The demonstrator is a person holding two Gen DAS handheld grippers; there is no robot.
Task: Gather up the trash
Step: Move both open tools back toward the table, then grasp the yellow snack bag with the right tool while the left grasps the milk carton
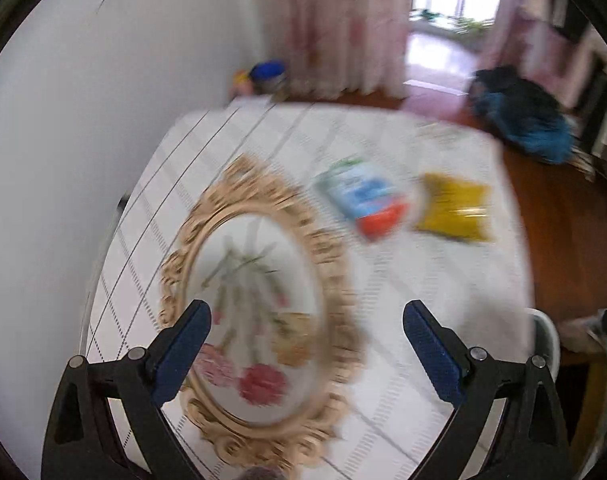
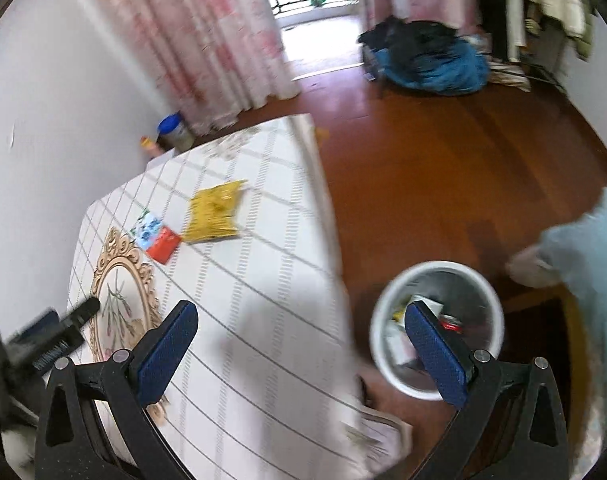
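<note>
Two pieces of trash lie on the table's white checked cloth [image 1: 403,360]: a blue-and-red packet [image 1: 363,196] and, just to its right, a crumpled yellow wrapper [image 1: 455,208]. In the left wrist view both sit well beyond the left gripper [image 1: 307,336], on the far right part of the table, with nothing between its blue pads [image 1: 183,356]; the jaws stand wide apart and empty. That gripper hangs above the near end of the table, tilted down, over an oval tray with an ornate gold rim [image 1: 335,264] and a flower print, which lies on the left side of the cloth. The picture is smeared with motion blur, so the packet's print cannot be read. In the right wrist view the right gripper [image 2: 299,332] is also spread wide and holds nothing; it hovers over the table's right edge, its left finger above the cloth [image 2: 263,320] and its right finger [image 2: 435,356] in front of a white round bin [image 2: 491,300] that stands on the brown wooden floor [image 2: 443,168] just beside the table. Bits of rubbish already lie inside the bin. The packet [image 2: 157,236] and the yellow wrapper [image 2: 215,212] lie far ahead and to the left of this gripper, just beyond the tray [image 2: 123,252]. The left gripper's dark body shows blurred at the left edge.
</note>
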